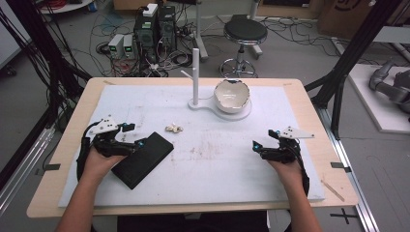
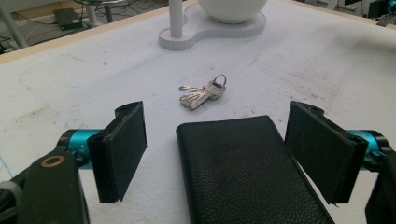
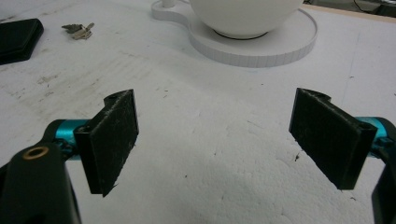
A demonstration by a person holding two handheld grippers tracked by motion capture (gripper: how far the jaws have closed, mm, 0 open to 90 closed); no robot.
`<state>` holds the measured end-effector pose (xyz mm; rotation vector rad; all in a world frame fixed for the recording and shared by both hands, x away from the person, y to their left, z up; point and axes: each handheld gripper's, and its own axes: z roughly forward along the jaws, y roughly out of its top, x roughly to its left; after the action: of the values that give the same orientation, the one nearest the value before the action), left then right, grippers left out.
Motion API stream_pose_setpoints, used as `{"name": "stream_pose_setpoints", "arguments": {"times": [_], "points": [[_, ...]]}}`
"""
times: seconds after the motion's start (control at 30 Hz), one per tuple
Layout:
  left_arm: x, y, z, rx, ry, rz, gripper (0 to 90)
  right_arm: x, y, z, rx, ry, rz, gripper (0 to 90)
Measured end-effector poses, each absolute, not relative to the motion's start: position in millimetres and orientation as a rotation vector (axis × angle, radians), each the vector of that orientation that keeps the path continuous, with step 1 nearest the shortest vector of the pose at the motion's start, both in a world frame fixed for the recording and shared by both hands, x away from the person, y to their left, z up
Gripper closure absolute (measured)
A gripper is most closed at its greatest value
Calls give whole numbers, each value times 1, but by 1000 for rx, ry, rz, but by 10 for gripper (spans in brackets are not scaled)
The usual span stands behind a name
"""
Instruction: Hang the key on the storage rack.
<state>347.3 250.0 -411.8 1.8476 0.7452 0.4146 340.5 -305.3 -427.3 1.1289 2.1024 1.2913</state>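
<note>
The left gripper point(image 2: 217, 154) is released, its jaws wide around the near end of the black wallet point(image 2: 247, 172) without touching it. Keys point(image 2: 203, 93) lie beyond. The right gripper point(image 3: 233, 140) is released over bare table.

Left claw point(image 1: 130, 135) and right claw point(image 1: 265, 139) both gape wide

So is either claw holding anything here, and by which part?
Nothing is held. The left claw stands open around the black wallet; the right claw is open over bare table.
</note>
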Motion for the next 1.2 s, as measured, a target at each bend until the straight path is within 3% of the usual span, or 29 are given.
{"name": "stream_pose_setpoints", "arguments": {"times": [0.77,1.2], "points": [[352,237,-403,1872,708,435,208,339,-308,-426,1148,2095,1266,159],[390,190,-381,1986,627,353,208,341,-307,-428,1153,2107,1272,159]]}}
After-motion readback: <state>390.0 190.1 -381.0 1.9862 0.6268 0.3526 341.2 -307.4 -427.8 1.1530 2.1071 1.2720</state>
